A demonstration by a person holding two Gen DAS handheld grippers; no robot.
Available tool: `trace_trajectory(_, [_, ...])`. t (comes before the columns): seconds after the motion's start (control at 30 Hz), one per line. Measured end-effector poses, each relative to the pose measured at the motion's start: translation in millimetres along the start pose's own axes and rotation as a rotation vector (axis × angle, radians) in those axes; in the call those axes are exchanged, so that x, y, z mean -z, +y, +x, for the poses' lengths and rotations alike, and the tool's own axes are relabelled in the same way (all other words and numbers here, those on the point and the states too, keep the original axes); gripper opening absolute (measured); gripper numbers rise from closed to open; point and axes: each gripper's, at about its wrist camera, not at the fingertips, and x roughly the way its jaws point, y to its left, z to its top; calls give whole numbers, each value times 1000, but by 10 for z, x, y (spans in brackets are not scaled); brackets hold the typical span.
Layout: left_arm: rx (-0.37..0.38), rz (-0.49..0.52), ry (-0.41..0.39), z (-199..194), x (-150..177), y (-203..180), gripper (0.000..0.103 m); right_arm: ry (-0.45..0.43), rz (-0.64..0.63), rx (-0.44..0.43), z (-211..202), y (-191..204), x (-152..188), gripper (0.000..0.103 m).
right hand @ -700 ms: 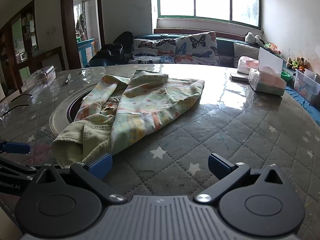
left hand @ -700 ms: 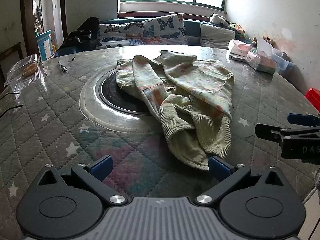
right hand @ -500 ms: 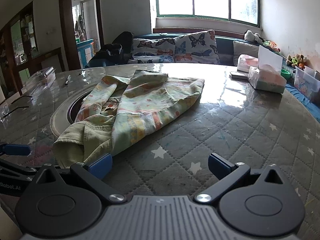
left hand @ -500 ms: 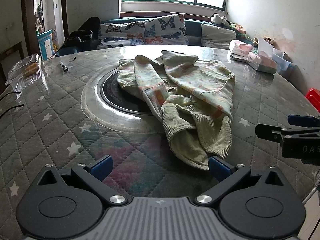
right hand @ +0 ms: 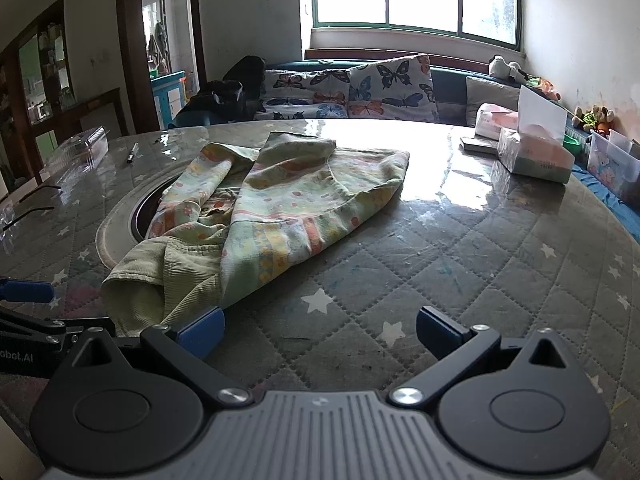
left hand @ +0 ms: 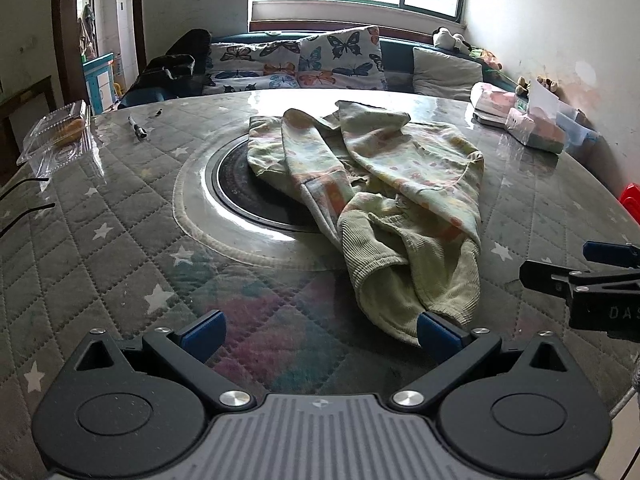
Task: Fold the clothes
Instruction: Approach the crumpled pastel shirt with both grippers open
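Lying crumpled: the garment [left hand: 384, 184], a pale green printed piece with ribbed corduroy-like lining showing at its near end, sat in a loose heap on the worktop [left hand: 100, 240], partly draped over the dark round inset [left hand: 244, 192] at the centre.
Step in hand: judged as the very start of folding; nothing was flattened or squared yet, and both tools were positioned at the near hem.
Next move: probably a pinch on the near ribbed edge with each tool, then a pull apart to spread the cloth flat before any fold; bunched layers could cause two plies to be taken at once.
Left gripper [left hand: 320, 334]: jaws stood wide apart, holding nothing; the right-hand blue pad [left hand: 438, 336] was at the garment's near edge, contact unclear.
Right gripper [right hand: 318, 332]: jaws likewise wide apart and empty; its left-hand pad [right hand: 202, 330] sat just at the hem, touching or nearly so.
Surroundings: a tissue box [right hand: 536, 156] and a clear plastic container [left hand: 56, 136] lay well apart from the cloth, with a pen [left hand: 137, 127] toward the far left.
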Motion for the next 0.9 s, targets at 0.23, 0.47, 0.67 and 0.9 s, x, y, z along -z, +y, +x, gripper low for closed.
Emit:
trace_trajectory(0.23, [-4,-10,6,38,-39,32,103,4,-3,-2,25,1,-27,103])
trace_trajectory(0.47, [-7,-11,3,63,-84,70,103,8,-7,-6,76,21,-65,103])
trace_trajectory(0.67, [-12,-14,5,85,-126,95,103,4,-12,-8,96,40,-120,103])
trace_trajectory(0.9, [-10,-17,6,116,-179,107,103,2,-15,-15,130,51,-185,103])
